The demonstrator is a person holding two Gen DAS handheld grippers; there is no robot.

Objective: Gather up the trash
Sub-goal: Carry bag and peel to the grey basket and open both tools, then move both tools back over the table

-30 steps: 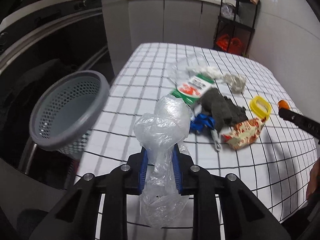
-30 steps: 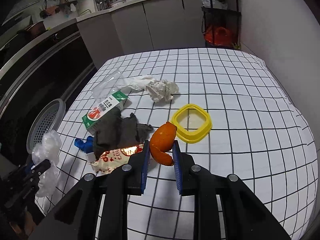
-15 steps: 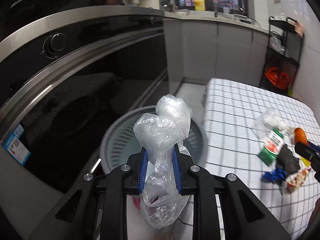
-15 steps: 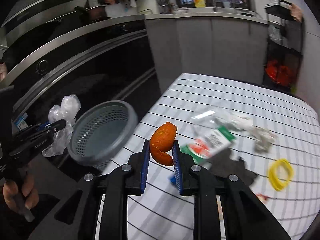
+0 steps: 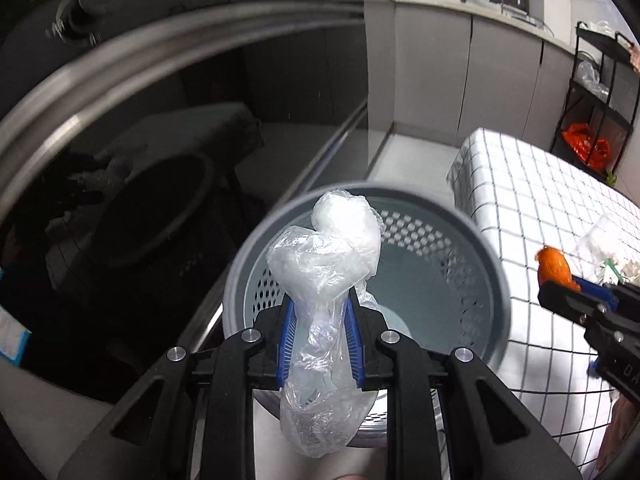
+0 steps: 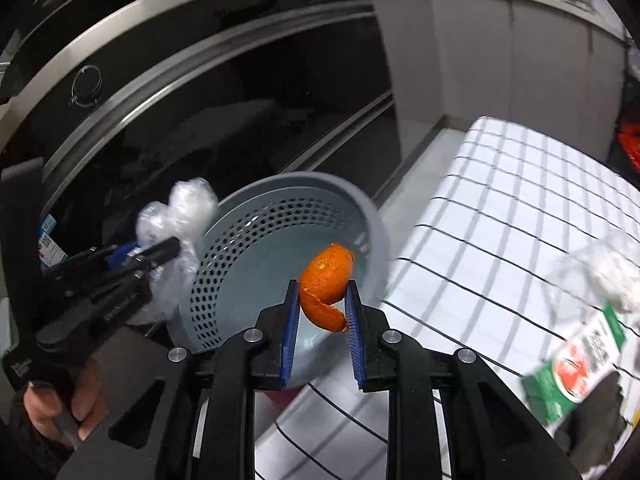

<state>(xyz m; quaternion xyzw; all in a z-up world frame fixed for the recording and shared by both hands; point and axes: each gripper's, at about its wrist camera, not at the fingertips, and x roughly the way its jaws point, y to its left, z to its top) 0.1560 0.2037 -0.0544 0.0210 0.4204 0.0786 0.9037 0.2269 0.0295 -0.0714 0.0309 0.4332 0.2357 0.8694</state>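
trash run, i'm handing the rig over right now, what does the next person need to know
Left tongs: shut on a crumpled clear plastic bag, held over the grey perforated bin.
Right tongs: shut on an orange peel, at the bin's table-side rim.
Bin stands beside the checkered table; what shows of its floor looks bare.
Done: both pieces picked up and carried to the bin.
Left: release both into it, then fetch what is on the table, such as the green-and-white carton, a dark cloth and crumpled clear plastic.
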